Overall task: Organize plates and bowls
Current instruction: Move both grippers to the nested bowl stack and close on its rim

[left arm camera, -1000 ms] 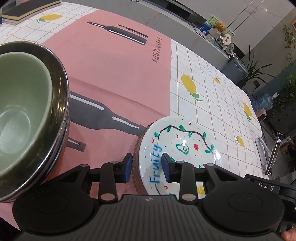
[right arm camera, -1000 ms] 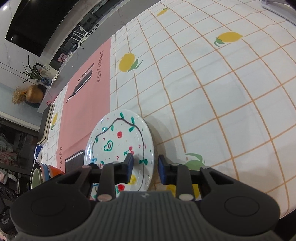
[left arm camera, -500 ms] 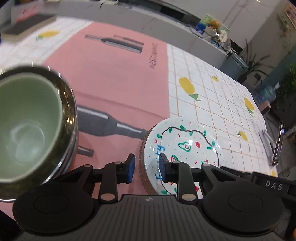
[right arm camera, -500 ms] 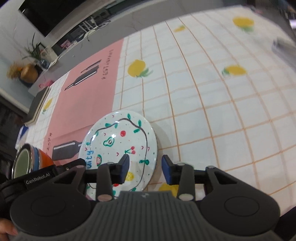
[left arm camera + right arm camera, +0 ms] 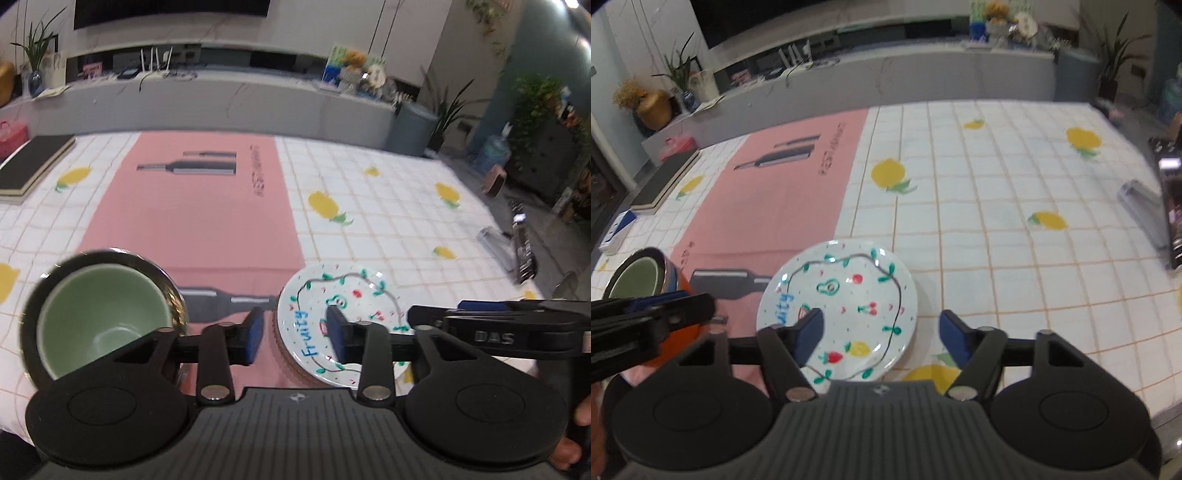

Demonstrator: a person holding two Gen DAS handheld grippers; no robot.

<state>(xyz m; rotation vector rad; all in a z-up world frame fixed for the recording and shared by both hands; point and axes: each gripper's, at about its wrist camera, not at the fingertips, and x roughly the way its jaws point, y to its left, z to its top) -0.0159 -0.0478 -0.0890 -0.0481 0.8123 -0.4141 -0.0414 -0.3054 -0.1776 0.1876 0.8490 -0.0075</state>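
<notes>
Landmark: painted plate [image 5: 842, 299], top of plate stack, on tablecloth [image 5: 997, 206] at pink panel's edge.

Left gripper [image 5: 295, 328]: jaws opening, nothing between, above plate's left rim.
Right gripper [image 5: 881, 330]: jaws opening, empty, above plate's right rim.

Step, judged: release done; lift both clear without clipping rim.

Count: one bowl stack [image 5: 103, 317] left of plate, green bowl innermost; brown plate edge [image 5: 286, 360] beneath; total plates cannot tell.

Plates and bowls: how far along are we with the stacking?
Looks done: the green bowl sits nested in the bowl stack, and the fruit plate lies on a brown ribbed plate. In hand: nothing; the left gripper and right gripper are both opening, empty, above the plate. Left: no other loose dishes show on the tablecloth, so possibly little.
</notes>
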